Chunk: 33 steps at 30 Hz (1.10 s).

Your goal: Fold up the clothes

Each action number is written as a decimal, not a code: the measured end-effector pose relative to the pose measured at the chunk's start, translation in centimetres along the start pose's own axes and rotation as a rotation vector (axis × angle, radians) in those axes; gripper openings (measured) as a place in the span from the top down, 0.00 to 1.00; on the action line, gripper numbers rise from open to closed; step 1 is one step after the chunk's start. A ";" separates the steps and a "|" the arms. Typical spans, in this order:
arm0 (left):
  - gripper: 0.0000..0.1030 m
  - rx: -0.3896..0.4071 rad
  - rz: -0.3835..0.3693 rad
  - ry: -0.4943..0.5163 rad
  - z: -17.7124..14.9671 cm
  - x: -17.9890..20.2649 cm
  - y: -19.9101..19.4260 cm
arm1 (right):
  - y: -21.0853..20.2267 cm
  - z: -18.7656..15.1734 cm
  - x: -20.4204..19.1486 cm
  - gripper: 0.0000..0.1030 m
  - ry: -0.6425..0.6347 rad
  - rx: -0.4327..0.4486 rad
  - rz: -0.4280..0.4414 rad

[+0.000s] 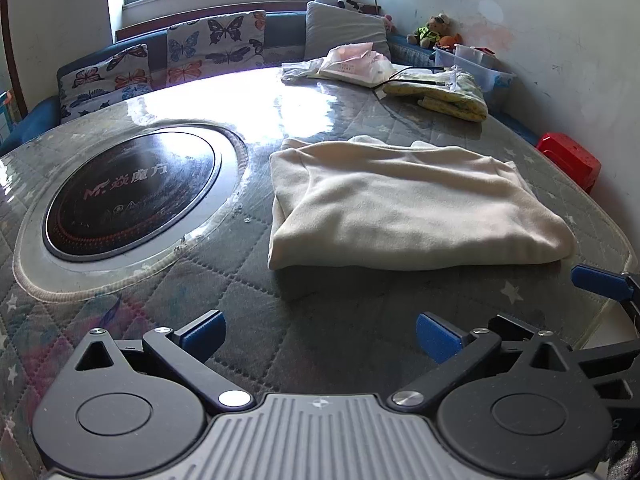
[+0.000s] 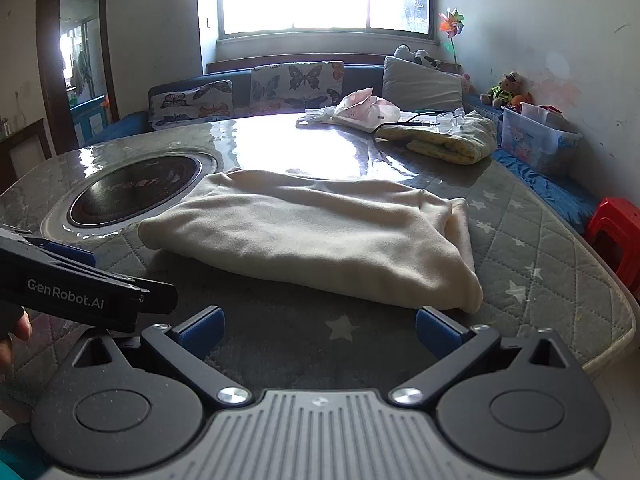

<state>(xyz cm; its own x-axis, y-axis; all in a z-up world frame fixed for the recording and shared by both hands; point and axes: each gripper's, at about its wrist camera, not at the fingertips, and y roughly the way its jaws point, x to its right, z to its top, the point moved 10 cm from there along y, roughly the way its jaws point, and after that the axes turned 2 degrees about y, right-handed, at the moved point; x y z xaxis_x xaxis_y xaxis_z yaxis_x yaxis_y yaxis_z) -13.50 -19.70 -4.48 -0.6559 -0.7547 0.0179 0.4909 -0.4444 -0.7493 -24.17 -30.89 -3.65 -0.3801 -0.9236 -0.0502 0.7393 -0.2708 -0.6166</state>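
Note:
A cream garment [image 1: 404, 204] lies folded into a thick rectangle on the quilted grey table cover [image 1: 248, 280]. It also shows in the right wrist view [image 2: 320, 236]. My left gripper [image 1: 320, 338] is open and empty, low over the table, short of the garment's near edge. My right gripper [image 2: 318, 332] is open and empty, just in front of the garment's near right corner. The right gripper's blue fingertip [image 1: 596, 280] shows at the right edge of the left wrist view. The left gripper's body [image 2: 80, 296] shows at the left of the right wrist view.
A round black induction hob [image 1: 128, 196] is set into the table left of the garment. A folded yellow cloth [image 1: 448, 94], plastic bags [image 1: 352, 64] and a cable lie at the far side. A red stool [image 1: 570, 160] stands off the right edge. A sofa with butterfly cushions [image 1: 192, 52] is behind.

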 end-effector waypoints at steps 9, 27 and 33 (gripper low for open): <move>0.00 -0.013 0.031 -0.001 -0.4 -0.5 0.2 | -0.1 -0.1 0.5 0.00 0.033 0.006 -0.002; 0.00 -0.024 0.041 -0.017 -0.4 -0.8 0.3 | 0.4 -0.6 0.8 0.00 0.032 -0.014 -0.010; 0.00 -0.062 0.030 -0.023 -1.0 -0.7 0.7 | 0.8 -1.2 0.7 0.00 0.028 -0.039 -0.011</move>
<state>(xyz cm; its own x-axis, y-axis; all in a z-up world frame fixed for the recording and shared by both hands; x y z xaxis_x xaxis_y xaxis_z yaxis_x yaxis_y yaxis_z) -13.23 -19.02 -5.70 -0.6276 -0.7785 0.0097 0.4729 -0.3911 -0.7896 -24.50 -31.49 -5.13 -0.4036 -0.9126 -0.0645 0.7132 -0.2697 -0.6471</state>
